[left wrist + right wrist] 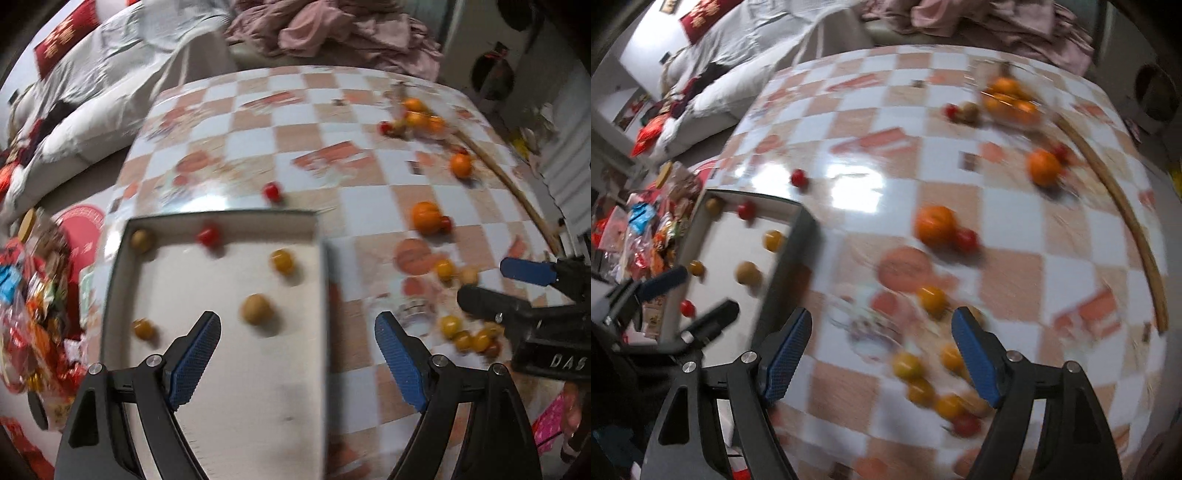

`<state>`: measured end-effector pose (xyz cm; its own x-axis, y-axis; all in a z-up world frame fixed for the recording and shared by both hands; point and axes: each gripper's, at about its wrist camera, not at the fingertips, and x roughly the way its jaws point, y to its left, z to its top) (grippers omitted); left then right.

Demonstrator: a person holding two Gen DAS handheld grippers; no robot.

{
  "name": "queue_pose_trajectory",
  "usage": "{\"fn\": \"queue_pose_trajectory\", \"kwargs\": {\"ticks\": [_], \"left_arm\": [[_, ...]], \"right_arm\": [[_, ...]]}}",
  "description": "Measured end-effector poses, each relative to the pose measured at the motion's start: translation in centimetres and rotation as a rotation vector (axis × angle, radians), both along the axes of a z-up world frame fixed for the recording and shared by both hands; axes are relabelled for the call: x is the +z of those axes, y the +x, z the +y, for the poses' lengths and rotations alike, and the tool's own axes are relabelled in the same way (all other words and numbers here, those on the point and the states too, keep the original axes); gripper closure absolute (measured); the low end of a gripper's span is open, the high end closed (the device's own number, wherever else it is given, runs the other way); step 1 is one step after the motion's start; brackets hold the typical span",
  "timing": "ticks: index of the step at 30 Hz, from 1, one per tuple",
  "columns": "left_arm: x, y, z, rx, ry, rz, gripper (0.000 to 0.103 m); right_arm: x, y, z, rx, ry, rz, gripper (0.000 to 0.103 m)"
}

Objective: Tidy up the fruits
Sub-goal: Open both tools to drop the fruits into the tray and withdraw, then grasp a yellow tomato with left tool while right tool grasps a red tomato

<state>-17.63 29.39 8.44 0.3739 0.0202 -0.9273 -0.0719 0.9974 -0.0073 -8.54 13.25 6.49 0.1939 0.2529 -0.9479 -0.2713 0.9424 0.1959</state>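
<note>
A shallow white tray (221, 216) lies on the checked table and holds several small fruits, among them a red one (208, 236) and a tan one (256, 309). My left gripper (298, 325) hangs open over the tray's right edge with nothing between its blue pads. My right gripper (882, 317) stands open above a cluster of small yellow fruits (923, 380) on the table, holding nothing. An orange (936, 225) with a red tomato (966, 240) lies further back, and another orange (1043, 166) is near the right side. Both views are blurred.
A long wooden stick (1126, 221) curves along the table's right side. More oranges (1008, 98) sit at the far right. A lone red fruit (271, 192) lies behind the tray. Snack bags (33, 295) pile up left of the table; a sofa with white bedding (110, 74) is beyond.
</note>
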Motion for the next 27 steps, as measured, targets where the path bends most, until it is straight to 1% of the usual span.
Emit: {"fn": "queue_pose_trajectory", "kwargs": {"ticks": [6, 9, 13, 16, 19, 21, 23, 24, 27], "left_arm": [[-1.2, 0.4, -4.8, -0.128, 0.005, 0.031, 0.017], [-2.6, 0.0, -6.9, -0.198, 0.044, 0.055, 0.017], [-4.8, -0.4, -8.8, -0.273, 0.030, 0.079, 0.017], [-5.9, -0.5, -9.6, -0.289, 0.024, 0.090, 0.017], [-6.4, -0.1, -10.0, -0.275, 0.012, 0.088, 0.017], [-6.8, 0.4, -10.1, -0.267, 0.011, 0.090, 0.017], [-7.0, 0.8, -10.4, -0.267, 0.000, 0.088, 0.017], [-6.9, 1.0, -10.5, -0.269, -0.011, 0.082, 0.017], [-6.6, 1.6, -11.1, -0.274, -0.010, 0.055, 0.017]], "right_arm": [[-0.1, -2.0, -5.0, -0.070, -0.050, 0.003, 0.022], [-0.5, -3.6, -6.9, -0.095, -0.076, 0.010, 0.022], [-2.0, -6.0, -8.5, -0.104, -0.092, 0.063, 0.022], [-3.2, -7.4, -8.9, -0.101, -0.096, 0.101, 0.022], [-4.3, -8.4, -8.8, -0.094, -0.104, 0.119, 0.023], [-4.6, -8.6, -8.7, -0.088, -0.108, 0.113, 0.028], [-5.0, -8.5, -8.6, -0.084, -0.111, 0.110, 0.037], [-5.1, -8.4, -8.5, -0.084, -0.110, 0.109, 0.038], [-5.2, -8.0, -8.5, -0.084, -0.106, 0.093, 0.039]]}}
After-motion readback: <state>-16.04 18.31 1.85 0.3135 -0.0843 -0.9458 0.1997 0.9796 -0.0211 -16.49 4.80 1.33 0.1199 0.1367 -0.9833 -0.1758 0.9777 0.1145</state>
